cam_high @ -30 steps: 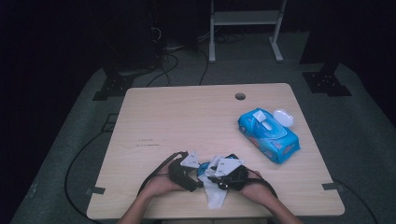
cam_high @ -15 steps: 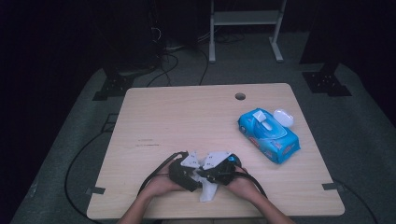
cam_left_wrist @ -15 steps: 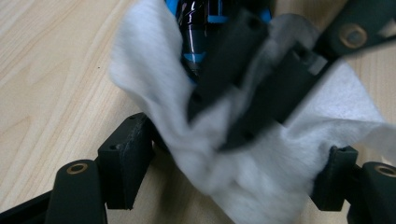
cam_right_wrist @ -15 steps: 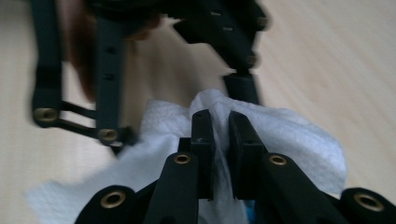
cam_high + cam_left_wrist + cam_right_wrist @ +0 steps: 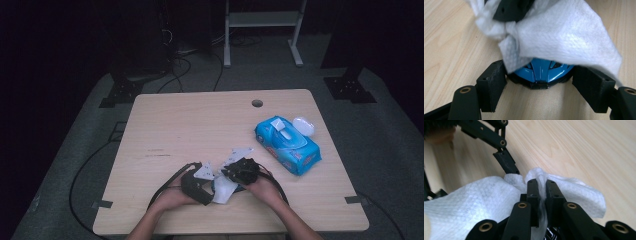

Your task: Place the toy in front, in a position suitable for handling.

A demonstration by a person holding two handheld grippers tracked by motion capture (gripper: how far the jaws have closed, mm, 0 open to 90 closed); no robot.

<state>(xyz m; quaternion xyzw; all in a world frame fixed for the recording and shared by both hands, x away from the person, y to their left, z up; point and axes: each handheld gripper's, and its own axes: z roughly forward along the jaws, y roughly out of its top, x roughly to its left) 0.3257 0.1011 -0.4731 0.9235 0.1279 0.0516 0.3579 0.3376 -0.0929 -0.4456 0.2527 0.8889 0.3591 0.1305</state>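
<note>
A small glossy blue-and-black object (image 5: 541, 71) sits on the table between the jaws of my left gripper (image 5: 540, 76), whose pads press on both its sides. A white wipe (image 5: 564, 35) drapes over its top. My right gripper (image 5: 542, 188) is shut on a pinched fold of the wipe (image 5: 486, 202), right beside the left gripper's jaw. In the high view both grippers meet near the table's front edge: left gripper (image 5: 207, 187), right gripper (image 5: 231, 179), with the wipe (image 5: 223, 190) between them. Most of the blue object is hidden under the wipe.
A blue pack of wipes (image 5: 287, 145) lies at the right of the table (image 5: 190, 120), its flap open, with a white lid (image 5: 304, 125) beside it. A cable hole (image 5: 257, 103) is at the far edge. Cables trail off the front left.
The right gripper has shifted left and slightly away from the front edge, closing in on the left gripper with the wipe. The left gripper has stayed put.
</note>
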